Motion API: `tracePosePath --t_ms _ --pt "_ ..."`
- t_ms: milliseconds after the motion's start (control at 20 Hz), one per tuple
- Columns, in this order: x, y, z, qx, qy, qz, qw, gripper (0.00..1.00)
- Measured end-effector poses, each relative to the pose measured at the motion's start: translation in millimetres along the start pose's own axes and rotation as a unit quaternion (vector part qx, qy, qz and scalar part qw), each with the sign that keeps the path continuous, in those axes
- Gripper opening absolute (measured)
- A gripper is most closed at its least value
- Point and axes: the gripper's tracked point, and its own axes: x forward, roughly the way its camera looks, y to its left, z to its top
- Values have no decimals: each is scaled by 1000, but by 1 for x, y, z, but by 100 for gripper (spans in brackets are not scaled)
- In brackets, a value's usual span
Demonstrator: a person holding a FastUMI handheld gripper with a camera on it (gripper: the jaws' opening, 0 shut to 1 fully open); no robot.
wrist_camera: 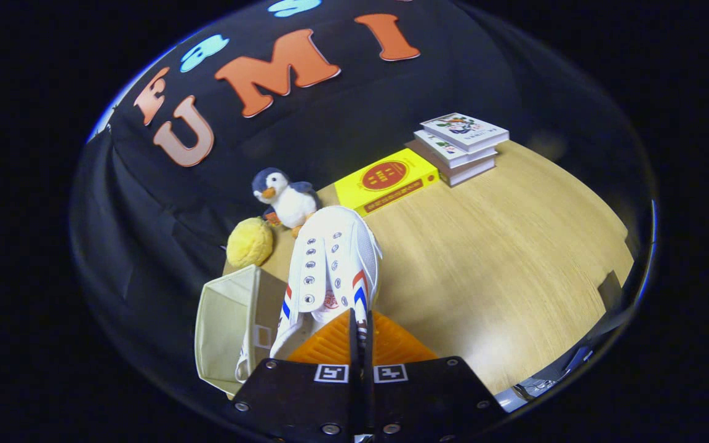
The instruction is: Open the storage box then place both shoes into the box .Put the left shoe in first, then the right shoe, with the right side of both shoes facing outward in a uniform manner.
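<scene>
One shoe (330,271) pinched at its heel in the gripper (360,326), toe pointing straight ahead; open box (228,332) sits just left, apparently holding another shoe, partly hidden.

I see even overhead light, with soft glare on the table (514,258) near the gripper (360,326), whose fingers sit nearly closed. Fisheye bending worsens outward; focus stays sharp.
</scene>
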Motion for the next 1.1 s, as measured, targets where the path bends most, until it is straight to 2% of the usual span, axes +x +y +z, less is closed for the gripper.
tracePosePath --t_ms 250,450,850,1100 --pt "-3 87 -20 -25 -1 29 999 0" --pt "7 128 -39 -43 5 34 998 1" --pt "34 136 -95 -79 40 -8 996 3" --pt "37 133 -98 -89 35 -23 995 4"
